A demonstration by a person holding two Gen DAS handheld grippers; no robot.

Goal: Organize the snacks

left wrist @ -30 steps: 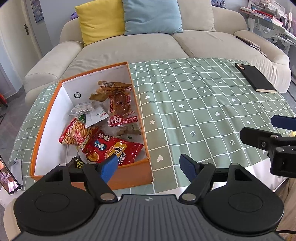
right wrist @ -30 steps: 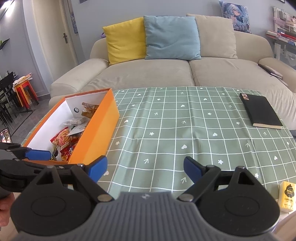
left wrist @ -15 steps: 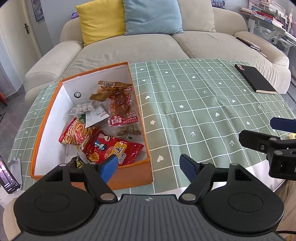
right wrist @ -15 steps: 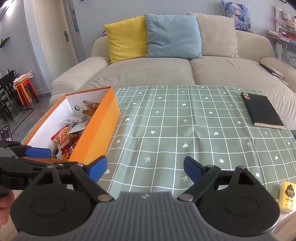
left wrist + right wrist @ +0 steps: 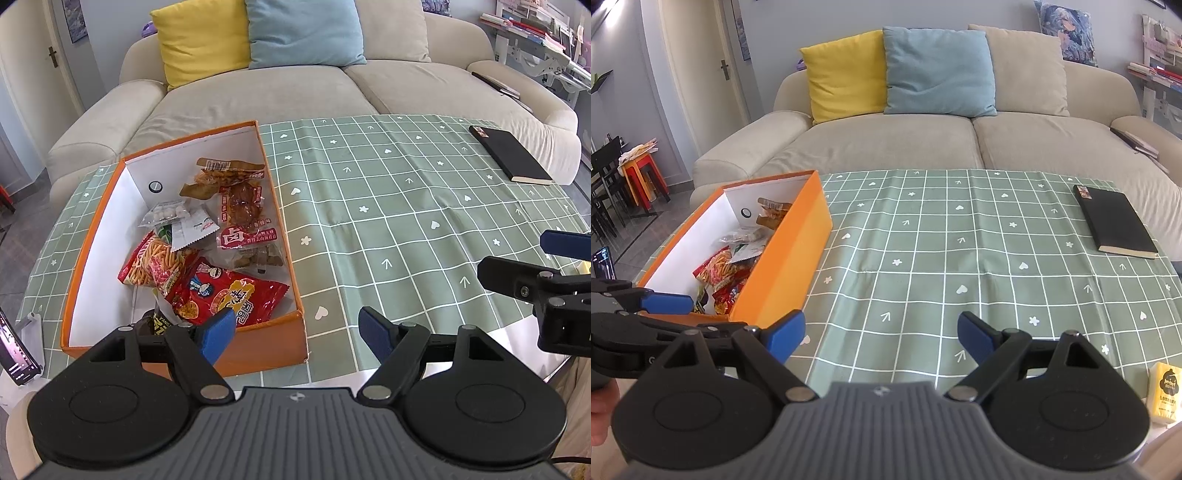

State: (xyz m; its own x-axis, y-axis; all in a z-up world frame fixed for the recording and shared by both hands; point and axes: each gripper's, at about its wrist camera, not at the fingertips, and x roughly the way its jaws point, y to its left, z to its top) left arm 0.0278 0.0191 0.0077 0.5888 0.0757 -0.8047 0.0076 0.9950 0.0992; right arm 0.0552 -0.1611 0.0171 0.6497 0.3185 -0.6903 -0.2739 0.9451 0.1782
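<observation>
Now | orange box holds mixed snack packets | both tongs released, empty

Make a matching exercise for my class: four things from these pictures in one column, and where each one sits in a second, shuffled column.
Things:
1. Snack packets
2. Black notebook
3. Yellow cushion
4. Small yellow packet

Places:
A. On the sofa
B. Table's near right corner
C. Inside the orange box
D. Table's far right side, on the green cloth

Pairs: 1-C, 2-D, 3-A, 4-B
</observation>
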